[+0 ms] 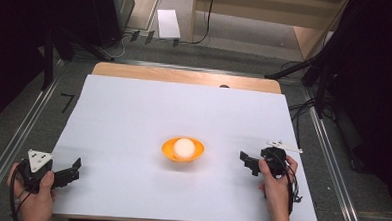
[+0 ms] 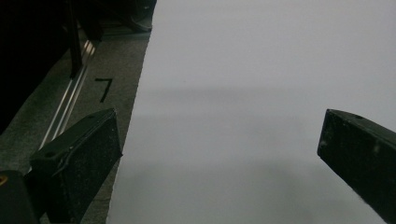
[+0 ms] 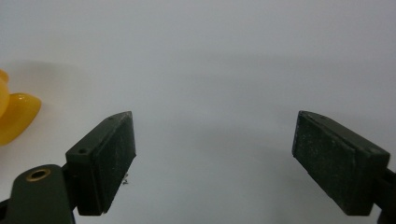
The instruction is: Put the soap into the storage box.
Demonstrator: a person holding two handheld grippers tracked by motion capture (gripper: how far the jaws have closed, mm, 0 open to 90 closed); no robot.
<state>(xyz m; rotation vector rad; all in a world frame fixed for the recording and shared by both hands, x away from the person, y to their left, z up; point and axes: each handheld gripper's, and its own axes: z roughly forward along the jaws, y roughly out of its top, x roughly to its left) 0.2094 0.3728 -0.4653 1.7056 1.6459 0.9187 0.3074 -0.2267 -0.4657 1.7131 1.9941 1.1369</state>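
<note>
An orange bowl point(image 1: 183, 150) sits near the middle of the white sheet, with a white ball point(image 1: 184, 147) resting inside it. My left gripper point(image 1: 74, 170) is held at the sheet's front left corner, open, jaws empty point(image 2: 219, 149). To the right of the bowl, my right gripper point(image 1: 248, 162) points left toward it and stands open with nothing between its jaws point(image 3: 215, 158). The bowl's orange edge point(image 3: 14, 116) shows at the left of the right gripper view.
The white sheet point(image 1: 134, 113) covers a wooden table point(image 1: 185, 76). Grey floor with metal rails point(image 1: 12, 142) runs along both sides. Dark stands and cables point(image 1: 304, 110) crowd the far right. A black mark point(image 2: 104, 88) lies on the floor left of the sheet.
</note>
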